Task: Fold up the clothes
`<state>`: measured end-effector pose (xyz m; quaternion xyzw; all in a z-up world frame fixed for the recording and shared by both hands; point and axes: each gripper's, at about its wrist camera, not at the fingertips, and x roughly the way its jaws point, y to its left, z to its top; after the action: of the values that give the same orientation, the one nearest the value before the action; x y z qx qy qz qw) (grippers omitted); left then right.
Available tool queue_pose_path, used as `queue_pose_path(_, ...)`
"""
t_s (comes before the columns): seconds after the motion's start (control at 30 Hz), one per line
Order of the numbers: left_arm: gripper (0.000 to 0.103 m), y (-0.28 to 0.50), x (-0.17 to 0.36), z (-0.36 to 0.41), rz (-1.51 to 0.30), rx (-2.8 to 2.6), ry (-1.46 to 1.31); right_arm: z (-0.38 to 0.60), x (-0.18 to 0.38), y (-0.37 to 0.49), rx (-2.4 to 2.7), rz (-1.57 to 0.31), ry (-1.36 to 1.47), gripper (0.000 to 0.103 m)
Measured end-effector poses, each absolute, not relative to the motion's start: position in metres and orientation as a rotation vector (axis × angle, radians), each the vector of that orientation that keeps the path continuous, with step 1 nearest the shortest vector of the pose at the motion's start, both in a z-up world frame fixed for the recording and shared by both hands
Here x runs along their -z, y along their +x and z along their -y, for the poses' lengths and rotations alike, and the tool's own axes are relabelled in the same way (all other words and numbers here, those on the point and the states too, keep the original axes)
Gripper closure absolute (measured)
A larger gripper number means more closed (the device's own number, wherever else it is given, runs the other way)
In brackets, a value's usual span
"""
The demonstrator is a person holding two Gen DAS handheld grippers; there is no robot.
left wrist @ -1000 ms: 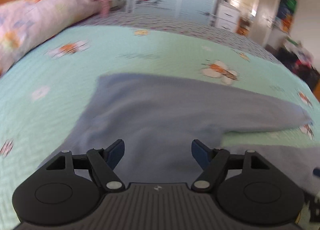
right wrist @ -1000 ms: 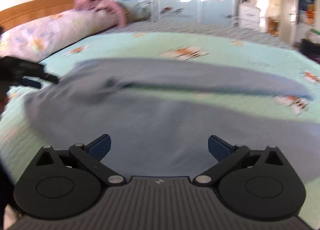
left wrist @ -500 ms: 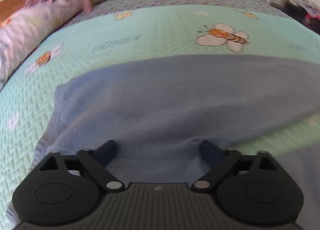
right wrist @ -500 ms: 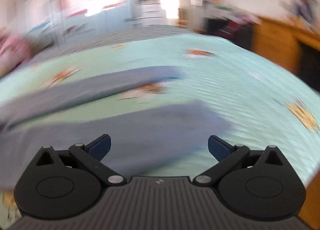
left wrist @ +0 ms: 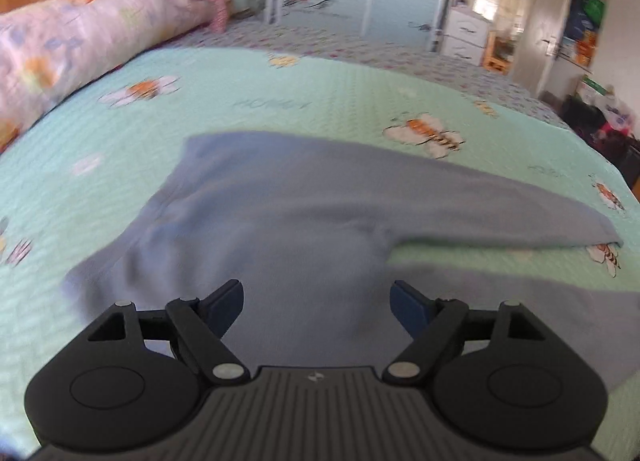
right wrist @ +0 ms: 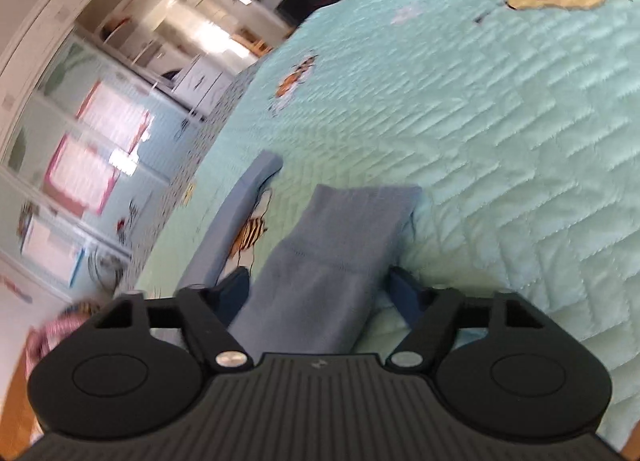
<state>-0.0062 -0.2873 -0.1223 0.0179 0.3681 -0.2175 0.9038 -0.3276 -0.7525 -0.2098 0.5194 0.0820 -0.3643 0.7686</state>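
A soft grey-blue knit garment (left wrist: 304,221) lies flat on the mint-green quilted bedspread with bee prints (left wrist: 280,93). In the left wrist view its body spreads across the bedspread's near half. One long sleeve (left wrist: 520,217) runs from the body out to the right, its cuffed end beside a printed bee, and a second sleeve lies nearer and roughly parallel to it.

The left gripper (left wrist: 316,301) hangs over the garment's body with its jaws wide but closing. Cloth lies under the gap, and the blue pads do not press on it.

In the right wrist view the picture is rolled, so the bedspread stands slanted. The cuff end of the nearer sleeve (right wrist: 340,245) points away from the camera. The right gripper (right wrist: 318,289) straddles this sleeve across its long axis. Its jaws are closing, the sleeve between them. Whether the pads already touch the cloth cannot be told.

A floral pink-lilac bolster pillow (left wrist: 72,45) lies along the bedspread's far left edge.
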Motion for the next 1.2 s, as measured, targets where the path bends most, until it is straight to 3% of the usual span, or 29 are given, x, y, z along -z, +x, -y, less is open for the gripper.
queue_pose_path(0.07, 0.019, -0.014, 0.122, 0.264, -0.798, 0.423, -0.015, 0.754, 0.213, -0.334, 0.797, -0.17, 1.18, 0.075)
queue_pose_path(0.13, 0.019, -0.022, 0.122, 0.241, -0.827, 0.395, -0.063, 0.754, 0.22, -0.345, 0.777, -0.155, 1.255, 0.095)
queue_pose_path(0.17, 0.019, -0.024, 0.123, 0.23, -0.838, 0.373, -0.076, 0.751, 0.221, -0.351, 0.768, -0.146, 1.267, 0.098)
queue_pose_path(0.43, 0.02, -0.018, 0.138, 0.153, -0.936, 0.198, -0.302, 0.727, 0.208, -0.384, 0.818, -0.091, 1.222, 0.099)
queue_pose_path(0.6, 0.02, -0.003, 0.144, 0.147, -0.938, 0.197, -0.343, 0.732, 0.2, -0.394, 0.818, -0.06, 1.208, 0.097)
queue_pose_path(0.7, 0.02, 0.011, 0.155, 0.143, -0.97, 0.154, -0.404, 0.73, 0.204, -0.389, 0.768, -0.09, 1.253, 0.084)
queue_pose_path(0.77, 0.02, 0.016, 0.158, 0.139, -0.977, 0.14, -0.435, 0.723, 0.204, -0.382, 0.737, -0.116, 1.252, 0.048)
queue_pose_path(0.83, 0.02, 0.022, 0.161, 0.137, -0.98, 0.127, -0.457, 0.713, 0.205, -0.376, 0.713, -0.133, 1.242, 0.044)
queue_pose_path(0.93, 0.019, 0.033, 0.165, 0.136, -0.973, 0.109, -0.48, 0.704, 0.208, -0.362, 0.681, -0.177, 1.211, 0.045)
queue_pose_path(1.0, 0.017, 0.043, 0.167, 0.137, -0.963, 0.101, -0.498, 0.701, 0.208, -0.356, 0.672, -0.206, 1.19, 0.053)
queue_pose_path(1.07, 0.014, 0.052, 0.168, 0.142, -0.955, 0.103, -0.493, 0.697, 0.208, -0.349, 0.663, -0.234, 1.17, 0.08)
queue_pose_path(1.13, 0.015, 0.06, 0.167, 0.147, -0.951, 0.098, -0.474, 0.698, 0.21, -0.348, 0.667, -0.254, 1.182, 0.098)
queue_pose_path(1.2, 0.035, 0.062, 0.164, 0.147, -0.95, 0.106, -0.465, 0.698, 0.211, -0.349, 0.666, -0.257, 1.196, 0.098)
